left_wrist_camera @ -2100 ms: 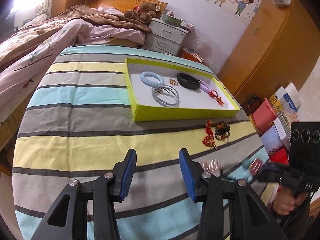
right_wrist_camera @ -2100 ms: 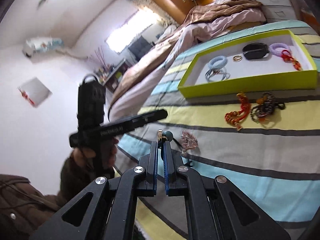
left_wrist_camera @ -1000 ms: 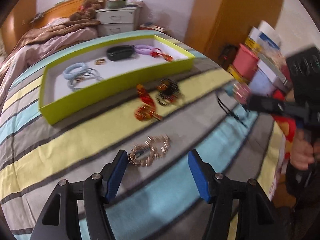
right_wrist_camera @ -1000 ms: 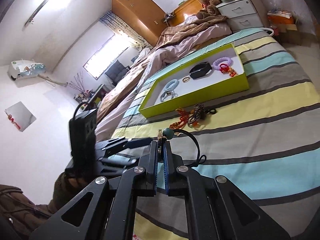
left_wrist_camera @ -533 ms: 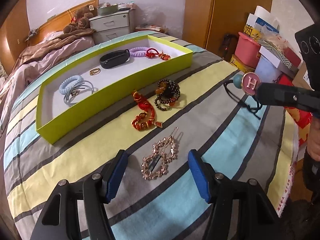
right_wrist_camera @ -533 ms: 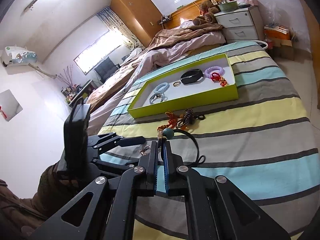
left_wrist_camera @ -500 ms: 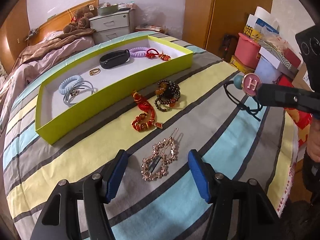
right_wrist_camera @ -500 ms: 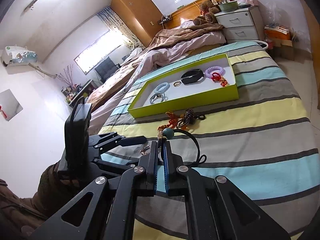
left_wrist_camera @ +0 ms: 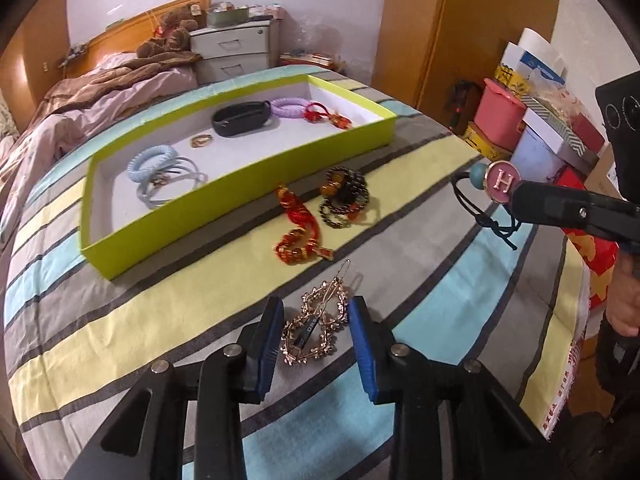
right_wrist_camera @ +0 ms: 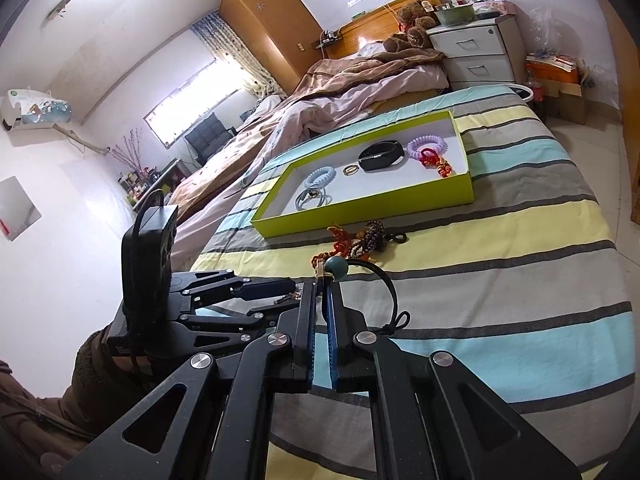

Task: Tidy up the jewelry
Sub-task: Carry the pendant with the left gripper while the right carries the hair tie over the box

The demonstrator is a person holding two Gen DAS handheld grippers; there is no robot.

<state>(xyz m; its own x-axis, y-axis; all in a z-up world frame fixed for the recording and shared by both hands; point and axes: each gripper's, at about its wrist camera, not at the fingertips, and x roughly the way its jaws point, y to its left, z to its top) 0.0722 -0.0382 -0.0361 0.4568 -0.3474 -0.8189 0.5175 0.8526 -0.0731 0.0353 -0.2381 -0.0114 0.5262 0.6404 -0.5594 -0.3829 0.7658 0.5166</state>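
A lime-green tray [left_wrist_camera: 256, 176] on the striped bedspread holds a blue coil tie, grey bangles, a ring, a black band, a purple coil and a red charm. My left gripper [left_wrist_camera: 316, 332] is open, its fingers on either side of a gold rhinestone hair clip [left_wrist_camera: 316, 326] lying on the cloth. My right gripper [right_wrist_camera: 320, 280] is shut on a black hair tie [right_wrist_camera: 380, 280] with a teal bead and a pink H charm [left_wrist_camera: 502, 181], held above the cloth. A red bracelet [left_wrist_camera: 298, 226] and dark bead bracelets [left_wrist_camera: 344, 196] lie in front of the tray.
A bed with a brown and pink quilt [left_wrist_camera: 92, 96] lies behind the tray. A grey nightstand [left_wrist_camera: 236, 52] stands at the back. Boxes and a pink bin [left_wrist_camera: 536, 120] are stacked on the floor to the right, by a wooden wardrobe [left_wrist_camera: 480, 20].
My left gripper has moved forward and down and narrowed, so the gold hair clip now lies between its fingers. My right gripper holds the hair tie almost still.
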